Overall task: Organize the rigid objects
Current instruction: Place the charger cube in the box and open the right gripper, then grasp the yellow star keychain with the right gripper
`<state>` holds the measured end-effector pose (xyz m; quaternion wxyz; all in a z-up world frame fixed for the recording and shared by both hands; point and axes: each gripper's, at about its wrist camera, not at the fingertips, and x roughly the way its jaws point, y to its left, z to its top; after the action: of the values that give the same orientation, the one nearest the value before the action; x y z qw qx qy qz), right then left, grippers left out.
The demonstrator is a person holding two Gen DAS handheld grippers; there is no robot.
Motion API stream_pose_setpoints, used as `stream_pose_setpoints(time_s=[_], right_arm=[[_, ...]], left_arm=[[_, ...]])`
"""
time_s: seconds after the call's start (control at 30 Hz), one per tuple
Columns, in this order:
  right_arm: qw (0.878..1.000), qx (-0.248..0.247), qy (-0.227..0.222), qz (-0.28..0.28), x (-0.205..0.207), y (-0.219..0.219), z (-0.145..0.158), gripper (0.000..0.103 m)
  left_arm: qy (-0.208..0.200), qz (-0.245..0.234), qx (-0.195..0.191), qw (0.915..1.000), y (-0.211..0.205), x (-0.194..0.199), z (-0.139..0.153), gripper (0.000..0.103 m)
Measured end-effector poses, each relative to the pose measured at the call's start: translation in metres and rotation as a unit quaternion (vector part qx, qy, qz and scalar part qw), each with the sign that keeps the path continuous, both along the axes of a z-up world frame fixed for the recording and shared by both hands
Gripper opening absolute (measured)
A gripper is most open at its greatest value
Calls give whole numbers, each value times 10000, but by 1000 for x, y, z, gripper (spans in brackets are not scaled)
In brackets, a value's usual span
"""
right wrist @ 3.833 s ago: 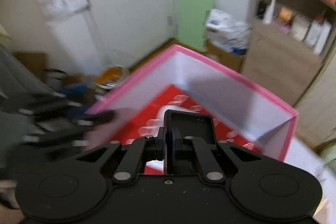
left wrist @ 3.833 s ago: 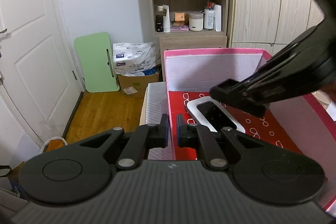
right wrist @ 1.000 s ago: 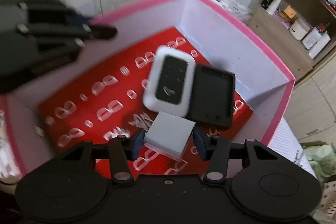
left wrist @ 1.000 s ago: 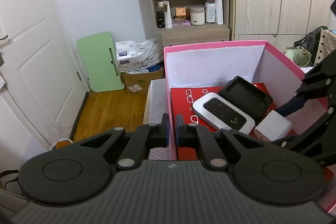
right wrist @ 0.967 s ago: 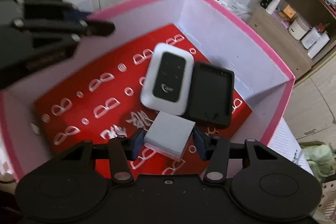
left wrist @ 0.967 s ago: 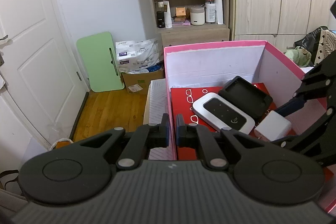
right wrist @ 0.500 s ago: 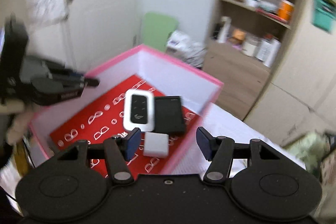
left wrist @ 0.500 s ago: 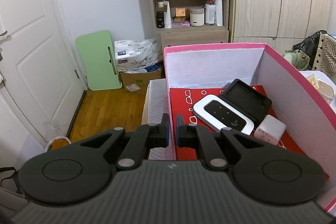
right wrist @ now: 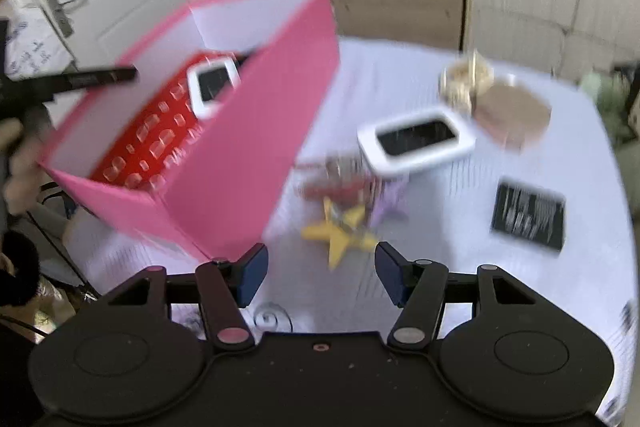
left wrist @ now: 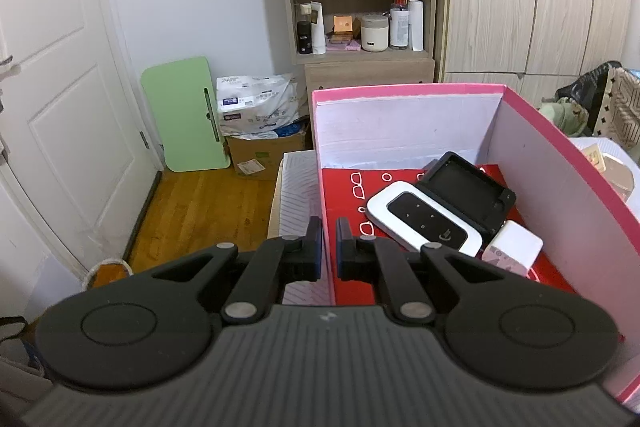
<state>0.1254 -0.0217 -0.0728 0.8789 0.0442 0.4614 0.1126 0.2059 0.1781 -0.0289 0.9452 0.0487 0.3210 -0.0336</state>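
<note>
Pink box (left wrist: 404, 91) holds white router (left wrist: 424, 221), black case (left wrist: 466, 191), white cube (left wrist: 514, 247).

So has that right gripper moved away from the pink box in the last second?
Yes. The right gripper has pulled back out of the pink box, leaving the white block inside, and now hangs open over the table.

— What's the left gripper (left wrist: 329, 253) looking like?
— It's showing matte black linkage arms, silver pivot rivets, round discs and a ribbed grey housing.
— And the right gripper (right wrist: 318, 273)?
— It's showing the same black build, with dark blue pads (right wrist: 251, 273). Bare skin is showing blurrily on a hand (right wrist: 20, 163).
</note>
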Motion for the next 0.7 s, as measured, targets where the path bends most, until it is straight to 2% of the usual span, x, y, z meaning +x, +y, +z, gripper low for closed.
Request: stream_pose_setpoints(time_s=[0.07,0.3,0.37,0.47,0.5,0.7], right_arm=[[9999,-100,30,-53,-1,4,-10,64],[9982,-460,-361,116,18,21,-22,63],[9961,-771,-424,84,23,25,-26,51],[9974,-589,-412,38,24,16,-25,44],[9978,-531,-407,19,23,13,-24,33],[9989,-246,-357,-156,18,2,-22,32]], left_arm=[[-2,-6,16,10000,-1,-1,0,6],[7,20,-84,10000,-1,0,1,7],[22,17,-25,10000,-2,0,1,7],[22,13,16,10000,-3,0,1,7],[20,17,13,10000,-3,0,1,7],[23,17,-31,10000,-1,0,1,7]])
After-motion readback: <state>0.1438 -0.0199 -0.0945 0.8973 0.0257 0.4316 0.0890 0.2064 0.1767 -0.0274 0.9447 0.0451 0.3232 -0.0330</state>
